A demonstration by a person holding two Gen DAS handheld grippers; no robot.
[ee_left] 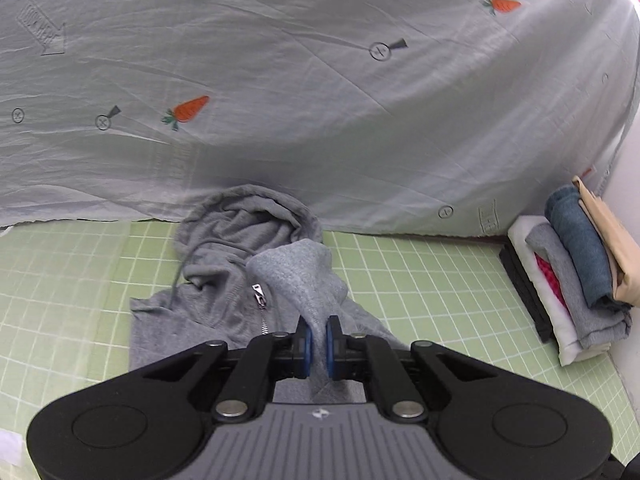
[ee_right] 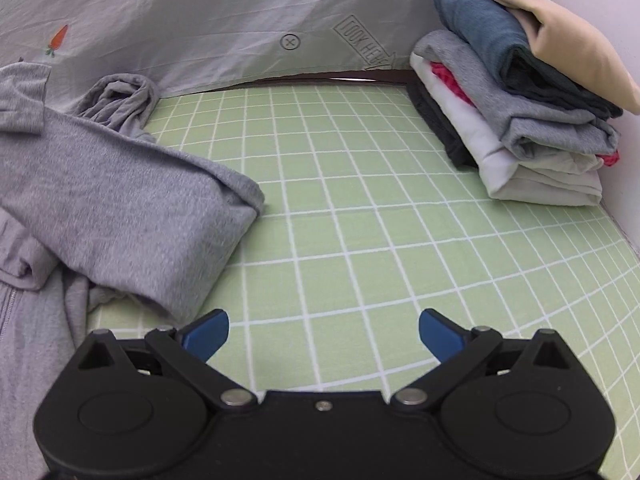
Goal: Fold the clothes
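- My left gripper (ee_left: 319, 340) is matt black plastic with smooth blue pads and bright metal pivot pins; its grey base is ribbed.
- The hoodie (ee_left: 224, 264) is soft grey knit cloth, fleecy inside, with a shiny metal zip.
- The mat (ee_right: 360, 220) under it looks matt green.
- The backdrop sheet (ee_left: 320, 80) is thin, creased cloth.
- The folded stack (ee_right: 520, 100) is cloth too.
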